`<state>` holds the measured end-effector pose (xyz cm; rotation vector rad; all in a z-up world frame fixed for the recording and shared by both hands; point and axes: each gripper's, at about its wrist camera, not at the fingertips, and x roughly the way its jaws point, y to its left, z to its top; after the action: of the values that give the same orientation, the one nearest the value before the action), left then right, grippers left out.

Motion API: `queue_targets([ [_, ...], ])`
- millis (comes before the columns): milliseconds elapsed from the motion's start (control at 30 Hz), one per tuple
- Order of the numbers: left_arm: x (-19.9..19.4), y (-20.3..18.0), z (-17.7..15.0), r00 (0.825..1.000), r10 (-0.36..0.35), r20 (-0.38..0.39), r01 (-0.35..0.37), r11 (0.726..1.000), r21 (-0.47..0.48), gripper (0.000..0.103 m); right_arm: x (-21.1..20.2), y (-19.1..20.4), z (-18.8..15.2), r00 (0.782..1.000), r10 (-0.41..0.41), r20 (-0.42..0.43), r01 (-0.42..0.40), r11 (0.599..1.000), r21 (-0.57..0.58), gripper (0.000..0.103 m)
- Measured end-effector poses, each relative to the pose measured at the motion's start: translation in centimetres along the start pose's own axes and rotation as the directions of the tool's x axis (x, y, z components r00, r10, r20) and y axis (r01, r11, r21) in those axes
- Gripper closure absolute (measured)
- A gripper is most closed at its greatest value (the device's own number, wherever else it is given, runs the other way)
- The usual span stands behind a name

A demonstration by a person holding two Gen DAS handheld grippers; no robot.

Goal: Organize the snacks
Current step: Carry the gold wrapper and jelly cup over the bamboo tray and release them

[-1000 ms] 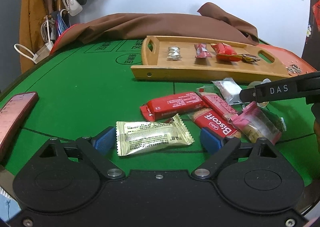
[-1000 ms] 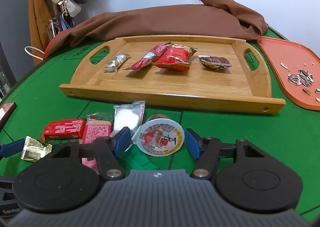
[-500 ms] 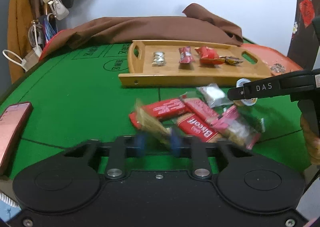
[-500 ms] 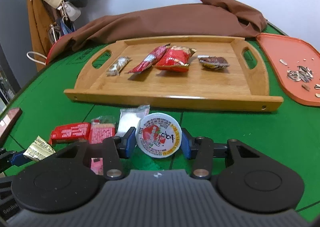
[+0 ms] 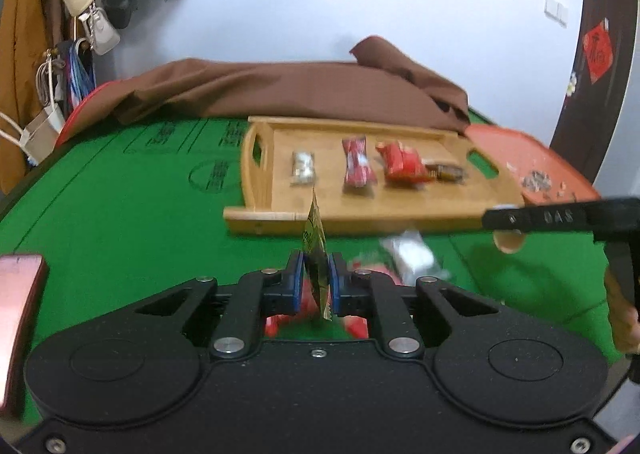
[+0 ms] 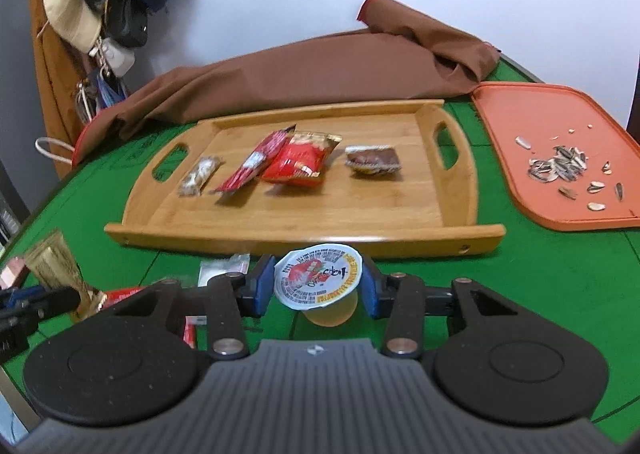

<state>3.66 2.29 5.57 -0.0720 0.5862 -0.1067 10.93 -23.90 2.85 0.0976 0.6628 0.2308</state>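
Note:
My left gripper (image 5: pixel 316 276) is shut on a gold foil snack packet (image 5: pixel 315 238), held edge-up above the green table; the same packet (image 6: pixel 56 266) shows at the left of the right wrist view. My right gripper (image 6: pixel 317 288) has a jelly cup (image 6: pixel 320 278) with a printed lid between its blue pads; the jaws are still closing and the cup hangs off the table. A wooden tray (image 6: pixel 304 238) ahead holds several wrapped snacks (image 6: pixel 296 161). Loose red wrappers (image 5: pixel 356 324) and a clear packet (image 5: pixel 412 254) lie on the felt under my left gripper.
An orange tray (image 6: pixel 520 113) with sunflower seed shells sits right of the wooden tray. Brown cloth (image 6: pixel 320 69) is bunched along the table's far edge. A pink phone (image 5: pixel 16 314) lies at the near left. Bags and hats (image 6: pixel 100 13) hang at the far left.
The left gripper closed on the gold packet and lifted it, turning it on edge. The right gripper closed on the jelly cup and raised it nearer the wooden tray.

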Motion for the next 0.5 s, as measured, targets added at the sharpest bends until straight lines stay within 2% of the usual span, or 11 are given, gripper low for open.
queue_targets([
  [133, 1.4, 0.5, 2.6, 0.999, -0.046, 0.005, 0.047, 0.999, -0.025, 0.091, -0.5, -0.6, 1.4, 0.999, -0.015, 0.039, 0.015, 1.0, 0.011, 0.055],
  [233, 3.5, 0.6, 4.2, 0.996, -0.083, -0.023, 0.082, 0.996, -0.04, 0.091, -0.1, -1.4, 2.8, 0.998, -0.036, 0.051, 0.035, 0.999, 0.029, 0.055],
  [333, 6.6, 1.1, 5.7, 0.989, -0.125, -0.083, 0.117, 0.989, -0.094, 0.091, 1.1, -2.1, 4.0, 0.997, -0.06, 0.043, 0.058, 0.997, 0.043, 0.055],
  [500, 10.8, 1.4, 7.5, 0.983, -0.138, -0.124, 0.12, 0.982, -0.143, 0.091, 3.6, -3.0, 5.3, 0.996, -0.094, 0.009, 0.093, 0.994, 0.057, 0.055],
])
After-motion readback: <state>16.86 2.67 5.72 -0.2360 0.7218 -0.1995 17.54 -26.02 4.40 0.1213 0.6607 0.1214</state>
